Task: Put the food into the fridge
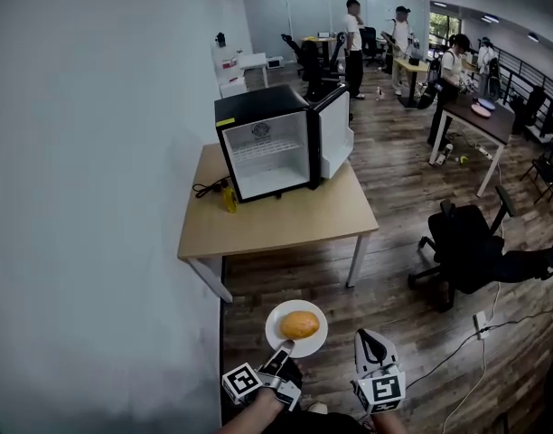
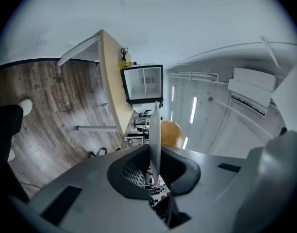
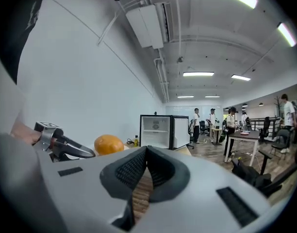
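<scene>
A white plate (image 1: 283, 334) carrying an orange-brown bun (image 1: 300, 325) hangs above the floor, low in the head view. My left gripper (image 1: 281, 354) is shut on the plate's near rim. In the left gripper view the plate (image 2: 155, 130) runs edge-on between the pads, with the bun (image 2: 171, 133) beside it. My right gripper (image 1: 367, 342) is shut and holds nothing, just right of the plate. Its own view shows closed jaws (image 3: 146, 152), the bun (image 3: 108, 144) at left and the fridge (image 3: 156, 131) ahead. The black mini fridge (image 1: 269, 145) stands with its door open on a wooden table (image 1: 285, 220).
A white wall (image 1: 96, 152) runs along the left. A yellow bottle (image 1: 229, 198) and a cable lie beside the fridge. A black office chair (image 1: 466, 247) stands to the right on wood flooring. Several people and desks are at the far end of the room.
</scene>
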{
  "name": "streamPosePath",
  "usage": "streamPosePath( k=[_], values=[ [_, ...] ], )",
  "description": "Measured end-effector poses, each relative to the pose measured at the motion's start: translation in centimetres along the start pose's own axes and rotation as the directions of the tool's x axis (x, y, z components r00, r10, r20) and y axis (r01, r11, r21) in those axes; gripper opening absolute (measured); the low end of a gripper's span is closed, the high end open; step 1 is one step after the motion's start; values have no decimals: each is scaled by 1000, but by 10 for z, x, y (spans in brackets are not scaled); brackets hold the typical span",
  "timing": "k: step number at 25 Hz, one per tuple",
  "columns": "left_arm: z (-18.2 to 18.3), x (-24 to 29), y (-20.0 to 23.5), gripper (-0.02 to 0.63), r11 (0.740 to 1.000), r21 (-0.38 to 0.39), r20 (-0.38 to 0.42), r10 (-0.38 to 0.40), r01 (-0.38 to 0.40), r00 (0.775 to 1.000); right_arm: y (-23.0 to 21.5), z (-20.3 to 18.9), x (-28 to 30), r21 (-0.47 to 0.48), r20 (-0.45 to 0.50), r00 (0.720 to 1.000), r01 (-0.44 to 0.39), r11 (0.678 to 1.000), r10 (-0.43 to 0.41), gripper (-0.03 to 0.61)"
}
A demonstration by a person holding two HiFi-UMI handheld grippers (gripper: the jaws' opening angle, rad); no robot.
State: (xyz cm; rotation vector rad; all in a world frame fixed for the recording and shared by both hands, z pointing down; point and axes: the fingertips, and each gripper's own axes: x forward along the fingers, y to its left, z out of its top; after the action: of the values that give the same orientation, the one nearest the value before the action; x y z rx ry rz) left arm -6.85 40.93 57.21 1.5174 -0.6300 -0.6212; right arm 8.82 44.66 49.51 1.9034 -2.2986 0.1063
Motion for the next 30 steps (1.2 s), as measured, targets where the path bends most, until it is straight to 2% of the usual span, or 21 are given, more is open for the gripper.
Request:
streamPosePath(
  k=[7, 17, 21, 30],
  values=[
    [21, 26, 26, 35, 998, 16, -31, 56, -56, 998, -6, -8, 39, 18, -27, 1000, 1, 1000, 0, 60],
    [69, 109, 25, 35, 1000, 13, -109, -1, 2, 994, -48, 3, 126, 40, -68, 997, 44, 998, -41, 60],
    [96, 142, 26, 34, 1000, 14, -126, 23, -21, 992, -61, 21, 164, 30, -60, 997, 57, 998, -55, 60],
    [172, 211, 26, 35, 999, 31, -183, 17, -11, 983, -70, 45, 268, 55, -52, 997, 59, 997, -56, 60]
  ],
)
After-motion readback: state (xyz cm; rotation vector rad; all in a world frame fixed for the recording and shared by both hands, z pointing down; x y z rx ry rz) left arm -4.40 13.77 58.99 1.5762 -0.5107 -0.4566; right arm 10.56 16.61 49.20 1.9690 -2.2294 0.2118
